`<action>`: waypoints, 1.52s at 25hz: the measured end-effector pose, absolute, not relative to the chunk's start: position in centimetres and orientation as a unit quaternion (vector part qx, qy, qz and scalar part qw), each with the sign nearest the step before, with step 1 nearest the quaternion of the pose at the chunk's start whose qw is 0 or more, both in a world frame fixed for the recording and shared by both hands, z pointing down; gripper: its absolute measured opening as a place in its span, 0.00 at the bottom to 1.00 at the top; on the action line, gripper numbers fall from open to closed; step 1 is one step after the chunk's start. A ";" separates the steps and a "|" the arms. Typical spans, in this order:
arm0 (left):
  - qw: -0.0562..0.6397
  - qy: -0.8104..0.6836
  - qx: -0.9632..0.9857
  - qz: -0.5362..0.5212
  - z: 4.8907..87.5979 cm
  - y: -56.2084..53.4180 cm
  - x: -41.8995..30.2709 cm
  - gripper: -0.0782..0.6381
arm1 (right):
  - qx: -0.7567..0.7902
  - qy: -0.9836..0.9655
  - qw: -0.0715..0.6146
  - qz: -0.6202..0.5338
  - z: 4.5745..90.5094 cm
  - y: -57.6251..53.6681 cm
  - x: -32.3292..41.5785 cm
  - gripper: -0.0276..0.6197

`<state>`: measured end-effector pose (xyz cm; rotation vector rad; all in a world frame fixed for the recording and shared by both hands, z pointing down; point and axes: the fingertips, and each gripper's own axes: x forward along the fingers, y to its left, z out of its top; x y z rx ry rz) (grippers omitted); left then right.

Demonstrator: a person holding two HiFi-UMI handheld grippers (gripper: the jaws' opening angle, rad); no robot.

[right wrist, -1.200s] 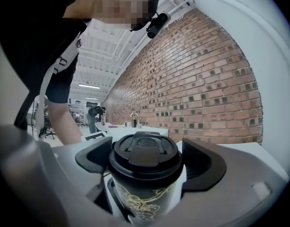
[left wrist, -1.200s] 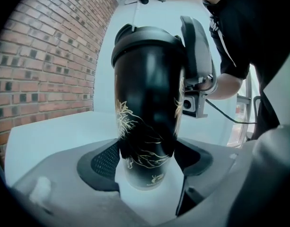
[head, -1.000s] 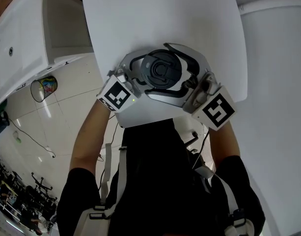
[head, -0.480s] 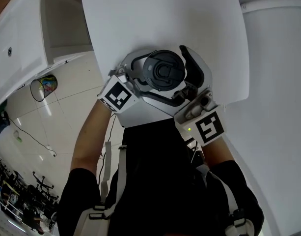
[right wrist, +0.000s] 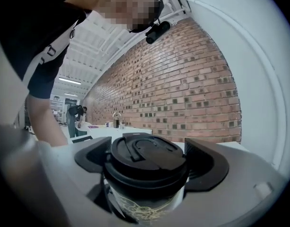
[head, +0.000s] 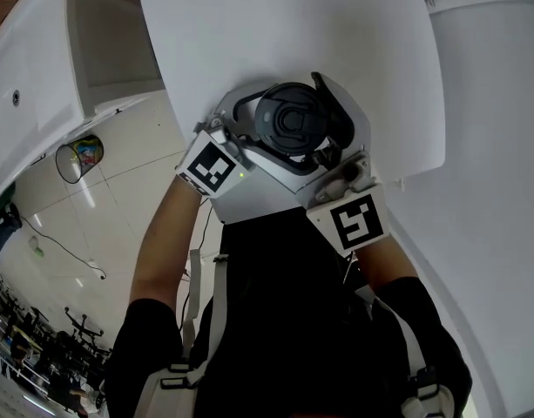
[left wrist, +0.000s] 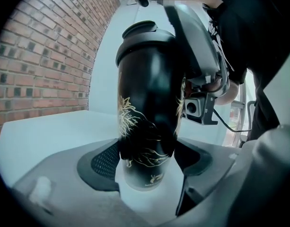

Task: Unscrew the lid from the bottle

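A black bottle [left wrist: 147, 112] with a gold flower print stands upright near the front edge of the white table [head: 249, 33]. My left gripper [left wrist: 147, 161] is shut on its lower body, one pad on each side. In the head view the black lid [head: 288, 118] faces up, with my left gripper [head: 265, 138] reaching in from the lower left. My right gripper [head: 312, 122] comes from the lower right at lid height. In the right gripper view the lid [right wrist: 147, 160] sits between the dark pads [right wrist: 206, 167]. Those jaws have just been closing, and my right gripper [right wrist: 148, 162] is shut on the lid.
A wire waste basket [head: 78, 157] stands on the tiled floor at the left, below a white counter [head: 40, 68]. A brick wall [right wrist: 182, 93] runs behind the table. Far back, a person [right wrist: 77, 115] bends over another table.
My right gripper has swung round the lid, its marker cube moving from the right side down toward my body. The left gripper and the bottle have stayed put.
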<state>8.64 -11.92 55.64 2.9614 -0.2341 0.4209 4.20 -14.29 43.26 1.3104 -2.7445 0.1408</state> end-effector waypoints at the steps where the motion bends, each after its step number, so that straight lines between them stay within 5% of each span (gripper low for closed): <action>1: 0.071 -0.078 0.985 0.140 55.7 -11.9 8.6 0.62 | 0.417 -0.906 0.049 0.049 43.3 -14.2 4.1 0.76; 27: 0.082 -0.071 0.983 0.146 56.0 -11.8 8.8 0.62 | 0.127 -0.987 0.049 0.079 43.3 -12.3 3.4 0.78; 38: 0.080 -0.062 0.984 0.149 55.9 -11.9 8.5 0.62 | 0.124 -0.984 -0.046 0.121 40.8 -13.4 3.7 0.78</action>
